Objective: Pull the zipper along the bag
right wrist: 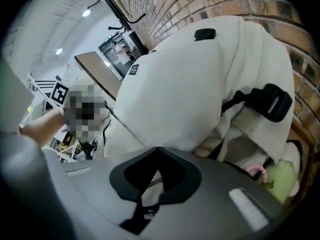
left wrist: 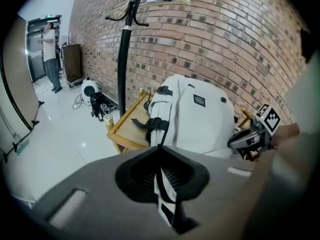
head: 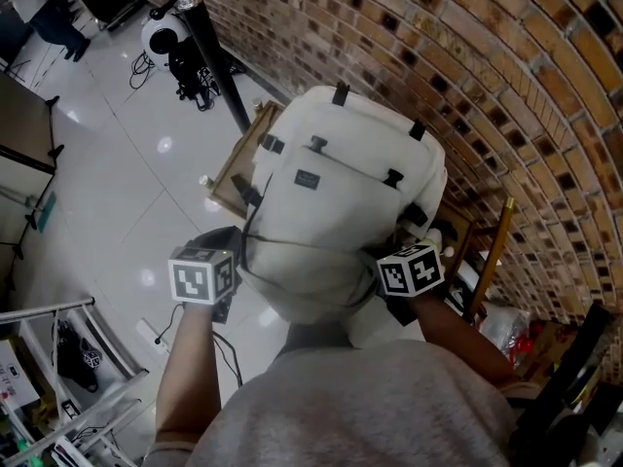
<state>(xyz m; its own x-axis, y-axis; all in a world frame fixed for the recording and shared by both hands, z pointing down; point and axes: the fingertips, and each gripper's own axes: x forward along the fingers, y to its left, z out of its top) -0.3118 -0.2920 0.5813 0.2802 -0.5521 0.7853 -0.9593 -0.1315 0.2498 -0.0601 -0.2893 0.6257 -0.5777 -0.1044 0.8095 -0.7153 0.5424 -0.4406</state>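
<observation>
Head view showed the bag (head: pixel 341 193) mid-zip, I judged: left claw (left wrist: pixel 160 149) pinched the pull (left wrist: pixel 158 179), right claw (right wrist: pixel 157 150) clamped fabric, seam left to run.

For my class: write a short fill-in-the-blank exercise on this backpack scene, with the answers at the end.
1. Behind the white fabric backpack rises a ____ wall.
2. The backpack rests on a pale ____ frame.
3. The left gripper is shut on a thin ____ strap.
Answers: brick; wooden; black.
</observation>
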